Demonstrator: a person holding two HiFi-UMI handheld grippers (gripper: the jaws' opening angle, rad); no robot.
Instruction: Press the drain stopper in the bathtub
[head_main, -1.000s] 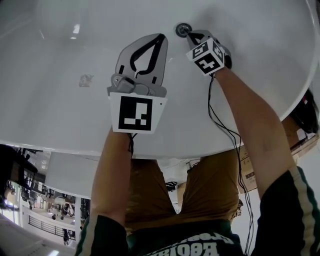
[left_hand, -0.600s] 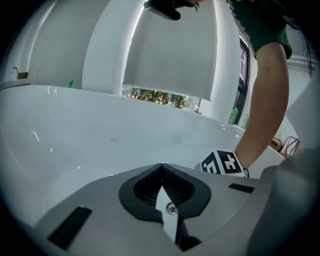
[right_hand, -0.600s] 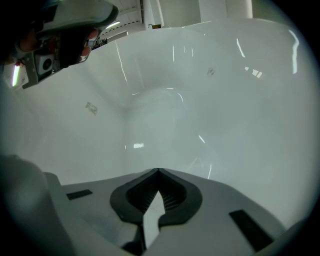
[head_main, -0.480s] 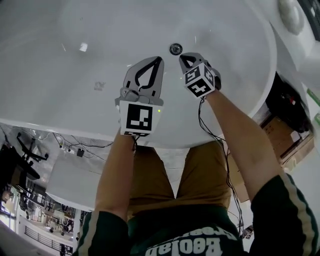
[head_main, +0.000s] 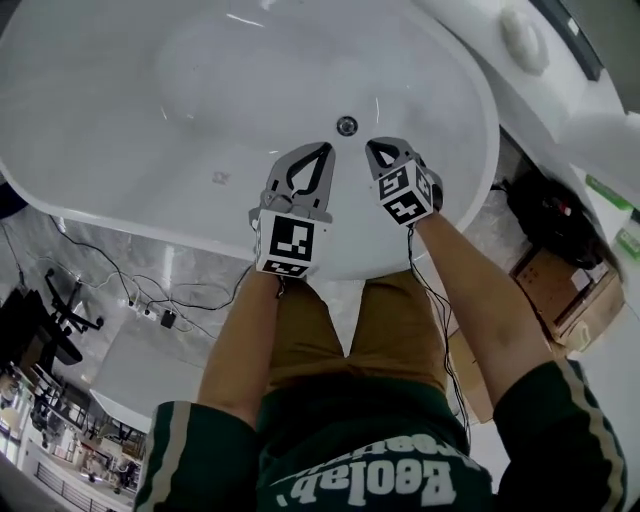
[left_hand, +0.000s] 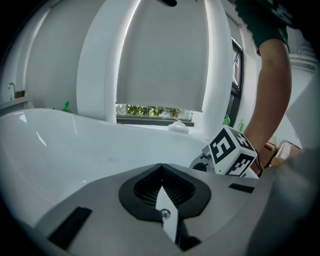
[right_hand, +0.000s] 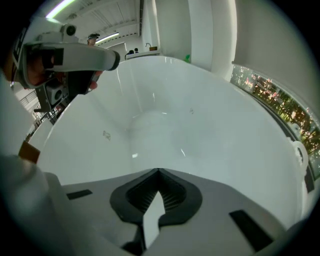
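Leaning over the white bathtub (head_main: 150, 150), the person holds both tools out above its near end, arms reaching in from the near side. The drain stopper (head_main: 346, 125) sits as a small round metal disc on the tub floor, just beyond the two tools and between their tips, with a strip of bare white between it and each tip. The left gripper (head_main: 322, 148) points toward the far side of the tub, its fingers pressed together at the tips with nothing between them; its own view shows the same, the dark-lined fingers (left_hand: 150, 172) meeting at a point over the white tub wall (left_hand: 75, 150). The right gripper (head_main: 372, 145) lies just to the right of the left one, close beside it but apart, and its fingers are likewise closed on nothing, as its own view confirms, with only the smooth inside of the tub (right_hand: 165, 115) ahead of them. From the left gripper view the right tool's marker cube (left_hand: 231, 151) shows at the right, with the person's forearm (left_hand: 272, 90) rising behind it and a window with a drawn blind (left_hand: 160, 55) beyond the tub rim.
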